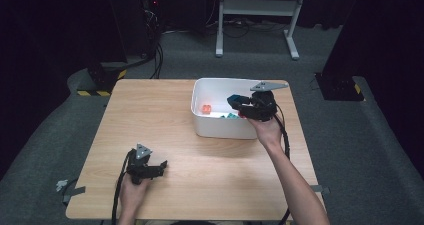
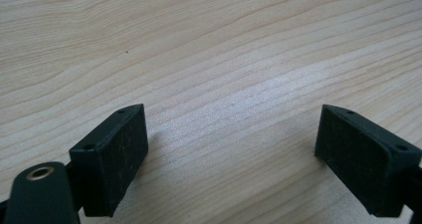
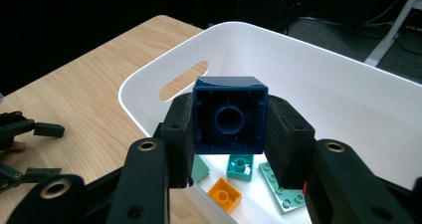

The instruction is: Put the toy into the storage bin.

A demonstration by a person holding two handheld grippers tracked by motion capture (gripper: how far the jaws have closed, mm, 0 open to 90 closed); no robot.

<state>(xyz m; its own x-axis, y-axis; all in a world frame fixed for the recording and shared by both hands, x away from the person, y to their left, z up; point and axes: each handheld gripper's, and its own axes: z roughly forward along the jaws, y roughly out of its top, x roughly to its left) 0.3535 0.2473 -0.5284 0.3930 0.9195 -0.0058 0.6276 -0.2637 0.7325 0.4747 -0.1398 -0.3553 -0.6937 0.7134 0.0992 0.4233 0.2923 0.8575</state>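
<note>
Right hand-held gripper [image 3: 230, 139] clamping hollow blue plastic brick [image 3: 230, 118], over smooth white tub [image 3: 318, 59]

dark blue square toy brick [image 3: 230, 116], hollow underside facing camera, clamped between black jaws, held above white bin [image 3: 318, 64]

Left gripper [image 1: 161, 165] low, jaws wide apart; right gripper [image 1: 234, 101] raised on outstretched arm, jaws clamped.

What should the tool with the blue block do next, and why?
Probably open and let go. The right tool grips the blue block over the white bin, where an orange block and teal pieces already lie, so it should drop in with them.
</note>
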